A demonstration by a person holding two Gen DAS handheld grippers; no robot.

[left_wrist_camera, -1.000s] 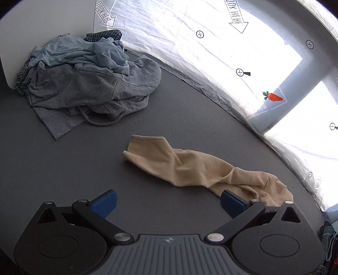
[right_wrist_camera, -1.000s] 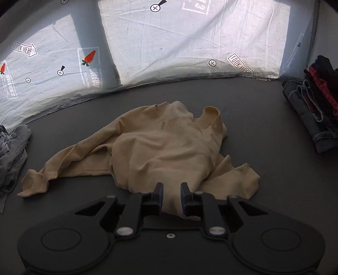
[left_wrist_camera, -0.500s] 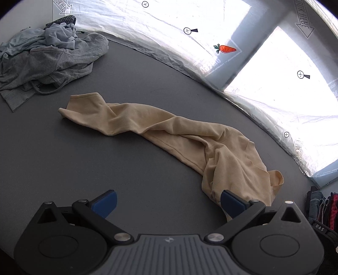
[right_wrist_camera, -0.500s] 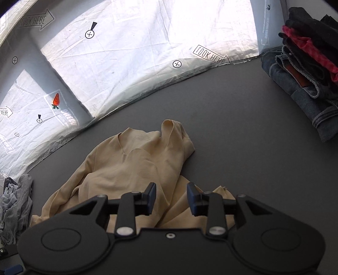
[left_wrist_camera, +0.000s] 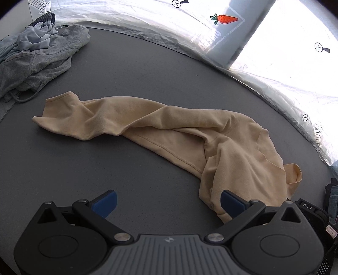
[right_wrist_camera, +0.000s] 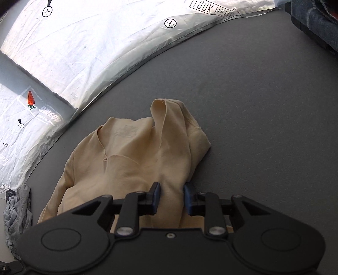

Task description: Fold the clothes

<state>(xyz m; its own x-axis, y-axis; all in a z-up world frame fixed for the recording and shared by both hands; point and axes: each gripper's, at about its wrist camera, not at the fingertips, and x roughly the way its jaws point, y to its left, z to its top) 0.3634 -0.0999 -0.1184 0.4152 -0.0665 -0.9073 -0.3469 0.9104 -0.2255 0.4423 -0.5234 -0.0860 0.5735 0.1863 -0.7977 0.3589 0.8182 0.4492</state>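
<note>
A beige long-sleeved shirt [left_wrist_camera: 221, 146] lies crumpled on the dark grey table [left_wrist_camera: 131, 69], one sleeve stretched out to the left. My left gripper [left_wrist_camera: 168, 202] hovers open just above the table, and its right blue pad [left_wrist_camera: 231, 203] overlaps the shirt's near edge. In the right wrist view the shirt [right_wrist_camera: 135, 152] shows its V neckline. My right gripper [right_wrist_camera: 171, 195] is low over the shirt's near part. Its jaws are closing on a raised ridge of fabric that fills the gap between the pads.
A heap of grey and light blue clothes [left_wrist_camera: 36, 55] lies at the far left, also seen as the grey clothes [right_wrist_camera: 17, 207] at the left edge. Dark jeans [right_wrist_camera: 314, 19] sit at the far right. A bright white sheet with printed markers [right_wrist_camera: 95, 52] borders the table's far side.
Both grippers moved in toward the shirt and lower. The left view swung right from the sleeve to the body. The right jaws widened, then narrowed around a fold of the shirt.
</note>
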